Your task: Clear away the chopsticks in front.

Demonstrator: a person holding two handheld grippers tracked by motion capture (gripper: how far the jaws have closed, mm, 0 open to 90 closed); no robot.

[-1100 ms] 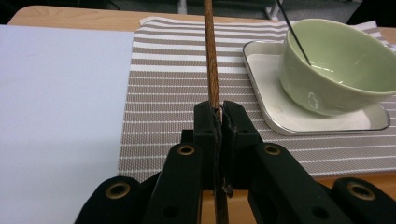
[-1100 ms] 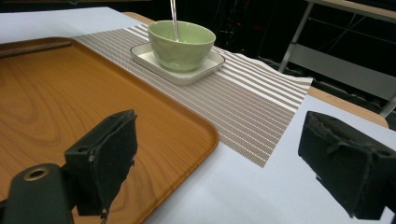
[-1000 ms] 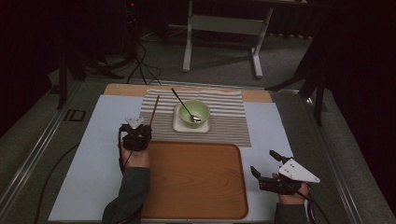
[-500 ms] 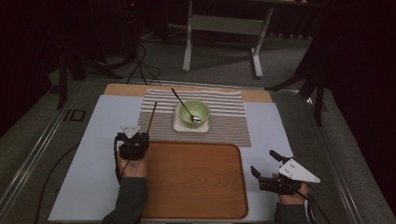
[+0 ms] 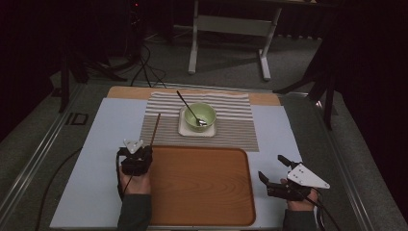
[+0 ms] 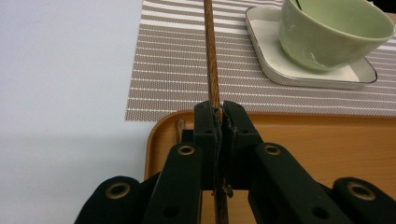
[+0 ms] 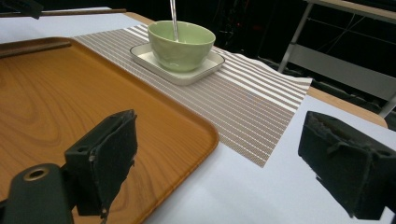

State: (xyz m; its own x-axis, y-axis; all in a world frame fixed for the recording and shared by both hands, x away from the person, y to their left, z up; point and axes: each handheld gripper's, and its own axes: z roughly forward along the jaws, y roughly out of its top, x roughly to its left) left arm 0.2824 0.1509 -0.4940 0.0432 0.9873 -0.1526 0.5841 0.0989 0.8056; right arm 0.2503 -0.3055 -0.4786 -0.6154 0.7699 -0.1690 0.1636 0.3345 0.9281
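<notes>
My left gripper (image 5: pixel 143 151) (image 6: pixel 216 112) is shut on a thin brown chopstick (image 5: pixel 155 129) (image 6: pixel 211 60), which sticks out ahead over the striped placemat (image 5: pixel 235 130). It hovers at the far left corner of the wooden tray (image 5: pixel 202 192) (image 6: pixel 327 140). A green bowl (image 5: pixel 200 117) (image 6: pixel 334 32) (image 7: pixel 181 44) with a spoon (image 5: pixel 187 107) in it stands on a white square saucer (image 5: pixel 183 129) (image 7: pixel 196 74) on the placemat. My right gripper (image 5: pixel 271 167) (image 7: pixel 219 154) is open and holds nothing, just right of the tray's right edge.
A pale blue mat (image 5: pixel 96 159) covers the table under the tray and placemat. A strip of wooden tabletop (image 5: pixel 130 91) shows at the far edge. Beyond it stand a metal frame (image 5: pixel 231 24) and cables on the dark floor.
My left gripper has drawn back toward the person with the chopstick, from beside the placemat to the tray's far left corner. The right gripper has stayed put.
</notes>
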